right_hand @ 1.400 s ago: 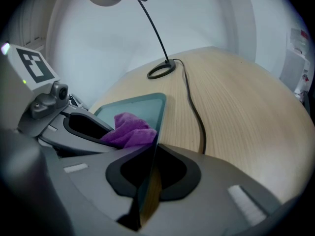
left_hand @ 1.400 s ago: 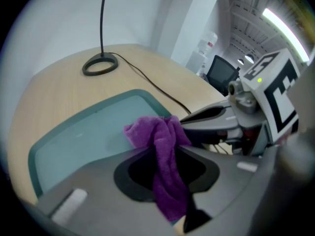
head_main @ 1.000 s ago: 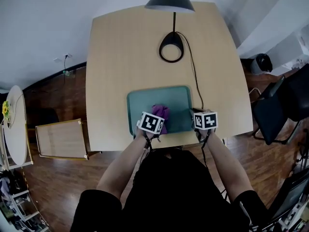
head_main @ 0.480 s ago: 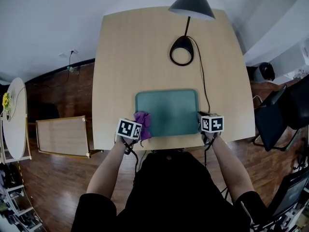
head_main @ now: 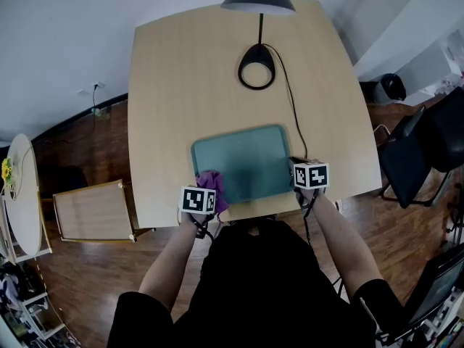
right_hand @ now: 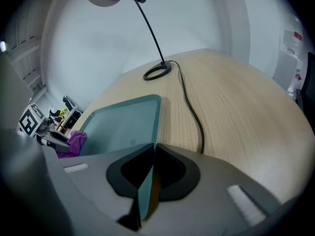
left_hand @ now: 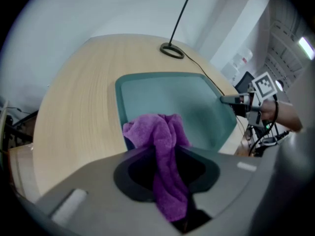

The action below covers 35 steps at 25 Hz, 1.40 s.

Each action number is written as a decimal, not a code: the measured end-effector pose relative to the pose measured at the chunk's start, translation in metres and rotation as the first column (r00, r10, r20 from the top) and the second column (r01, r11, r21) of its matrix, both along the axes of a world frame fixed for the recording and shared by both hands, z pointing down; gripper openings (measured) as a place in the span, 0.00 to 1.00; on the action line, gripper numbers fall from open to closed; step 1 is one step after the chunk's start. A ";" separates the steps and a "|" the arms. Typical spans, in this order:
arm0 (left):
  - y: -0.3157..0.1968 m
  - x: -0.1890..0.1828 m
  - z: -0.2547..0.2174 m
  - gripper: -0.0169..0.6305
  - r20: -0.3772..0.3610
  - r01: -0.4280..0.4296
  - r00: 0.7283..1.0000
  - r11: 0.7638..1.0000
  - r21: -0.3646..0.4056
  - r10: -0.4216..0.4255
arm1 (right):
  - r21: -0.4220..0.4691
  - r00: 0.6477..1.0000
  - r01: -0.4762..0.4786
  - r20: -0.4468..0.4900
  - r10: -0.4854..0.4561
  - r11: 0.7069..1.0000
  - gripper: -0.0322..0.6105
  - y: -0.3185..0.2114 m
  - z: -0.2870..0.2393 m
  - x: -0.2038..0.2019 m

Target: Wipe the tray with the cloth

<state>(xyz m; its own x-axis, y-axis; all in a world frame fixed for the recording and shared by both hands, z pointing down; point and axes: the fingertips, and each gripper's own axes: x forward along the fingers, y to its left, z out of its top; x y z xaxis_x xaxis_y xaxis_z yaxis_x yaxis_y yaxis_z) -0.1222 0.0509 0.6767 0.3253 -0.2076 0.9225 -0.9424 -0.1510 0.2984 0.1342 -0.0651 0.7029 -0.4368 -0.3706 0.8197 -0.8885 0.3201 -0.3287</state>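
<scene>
Your right gripper point(right_hand: 147, 177) clamps the near right edge of the teal tray point(head_main: 250, 158), likely to stop it sliding, while your left gripper point(left_hand: 165, 180) pinches the purple cloth point(left_hand: 156, 134) bunched over its near left corner.

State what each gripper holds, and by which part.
Left gripper: the purple cloth, pinched at a bunched fold, its free end lying over the tray's near-left corner. Right gripper: the tray, clamped by its right rim.
</scene>
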 end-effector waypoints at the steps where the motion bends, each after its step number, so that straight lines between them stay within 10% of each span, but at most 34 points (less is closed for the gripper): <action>1: -0.002 0.005 0.000 0.23 -0.002 0.000 1.000 1.000 -0.005 0.000 | 0.000 1.000 0.001 0.003 -0.001 1.000 0.09 0.000 0.000 0.000; 18: -0.043 0.198 -0.005 0.23 -0.079 -0.321 0.944 0.947 0.025 0.322 | 0.002 0.996 0.041 0.079 -0.041 0.999 0.14 0.032 -0.021 0.020; 35: -0.065 0.199 -0.004 0.23 -0.077 -0.239 0.968 0.971 0.024 0.240 | -0.196 0.972 -0.008 0.228 0.054 0.980 0.07 0.063 -0.015 -0.031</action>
